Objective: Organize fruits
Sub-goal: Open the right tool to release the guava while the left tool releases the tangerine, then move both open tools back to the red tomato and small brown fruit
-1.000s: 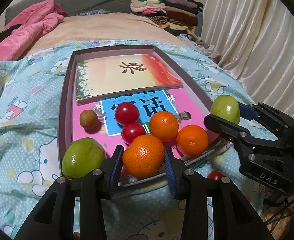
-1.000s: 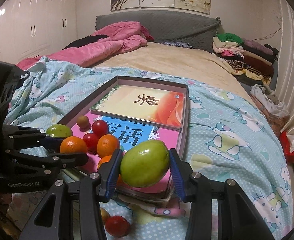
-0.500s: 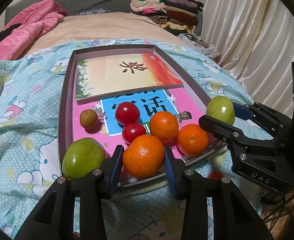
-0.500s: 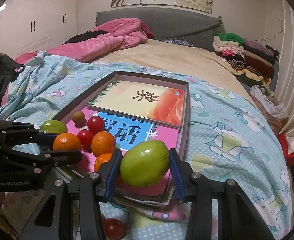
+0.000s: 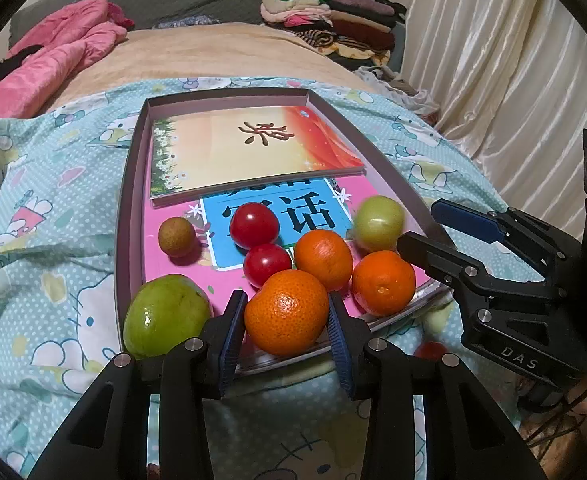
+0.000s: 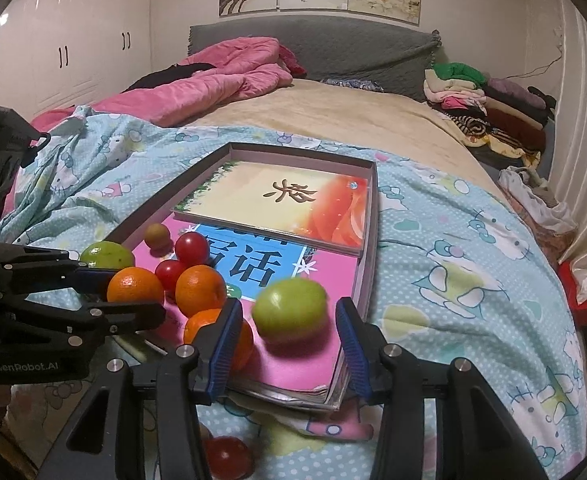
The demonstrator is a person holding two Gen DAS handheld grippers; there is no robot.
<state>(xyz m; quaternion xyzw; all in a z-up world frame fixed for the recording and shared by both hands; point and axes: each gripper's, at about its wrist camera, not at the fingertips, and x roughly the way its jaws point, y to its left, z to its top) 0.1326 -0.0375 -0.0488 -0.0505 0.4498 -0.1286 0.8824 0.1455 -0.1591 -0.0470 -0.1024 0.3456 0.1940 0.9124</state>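
Observation:
A shallow grey tray (image 5: 127, 200) lies on the bed with two books in it. My left gripper (image 5: 285, 304) is shut on an orange (image 5: 287, 312) over the tray's near edge; the same orange (image 6: 135, 284) shows in the right wrist view. My right gripper (image 6: 287, 320) is open. A round green fruit (image 6: 291, 310), blurred, sits on the pink book (image 6: 325, 276) just beyond its pads, with a gap on each side. Around it lie two more oranges (image 5: 323, 258) (image 5: 383, 282), two red tomatoes (image 5: 253, 225), a small brown fruit (image 5: 176, 236) and a larger green fruit (image 5: 165, 316).
A red fruit (image 6: 227, 456) lies on the patterned blue blanket (image 6: 453, 280) below the tray's near edge. A pink quilt (image 6: 221, 84) and folded clothes (image 6: 485, 104) lie at the far end of the bed. Curtains (image 5: 513, 80) hang on the right.
The round green fruit has left my right gripper's pads and dropped onto the pink book in the tray. The left gripper with its orange has stayed still.

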